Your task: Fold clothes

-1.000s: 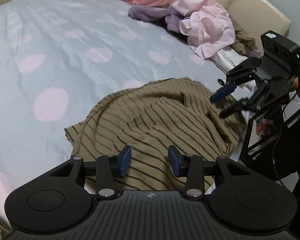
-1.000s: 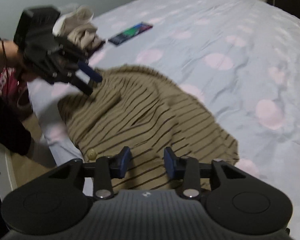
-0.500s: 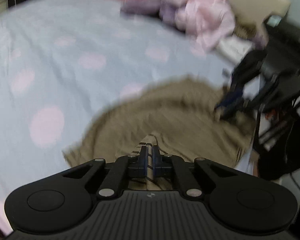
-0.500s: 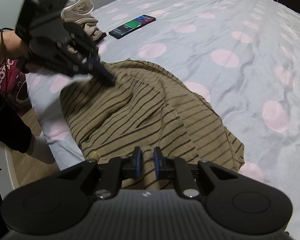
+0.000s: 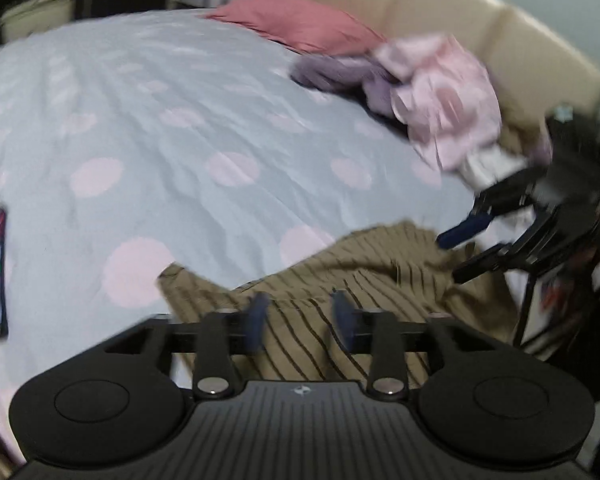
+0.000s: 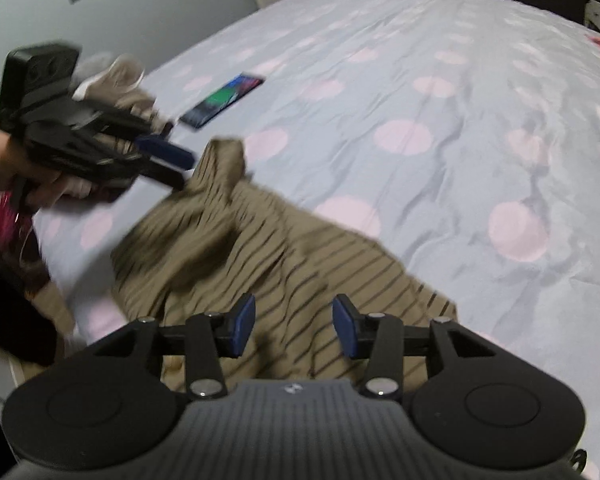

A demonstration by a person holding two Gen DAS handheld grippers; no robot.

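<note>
A brown striped garment (image 5: 380, 280) lies crumpled near the bed's edge; in the right wrist view the garment (image 6: 300, 264) has one corner sticking up at its far left. My left gripper (image 5: 299, 322) hovers open just above its near part, with nothing between the fingers. From the right wrist view the left gripper (image 6: 180, 166) has its tips close to that raised corner, jaws apart. My right gripper (image 6: 294, 330) is open over the garment's striped middle. From the left wrist view the right gripper (image 5: 458, 246) hangs open over the garment's right end.
The bed's pale blue sheet (image 5: 180, 140) with pink dots spreads beyond the garment. A phone (image 6: 222, 100) lies on it. A pile of pink clothes (image 5: 448, 100) and purple clothes (image 5: 340, 76) sits by the beige headboard (image 5: 500, 40), beside a red pillow (image 5: 300, 24).
Half a second ago both grippers were shut on the garment's fabric; both now stand open. The garment has been pulled out wider and one corner flipped up. Both views are blurred by motion.
</note>
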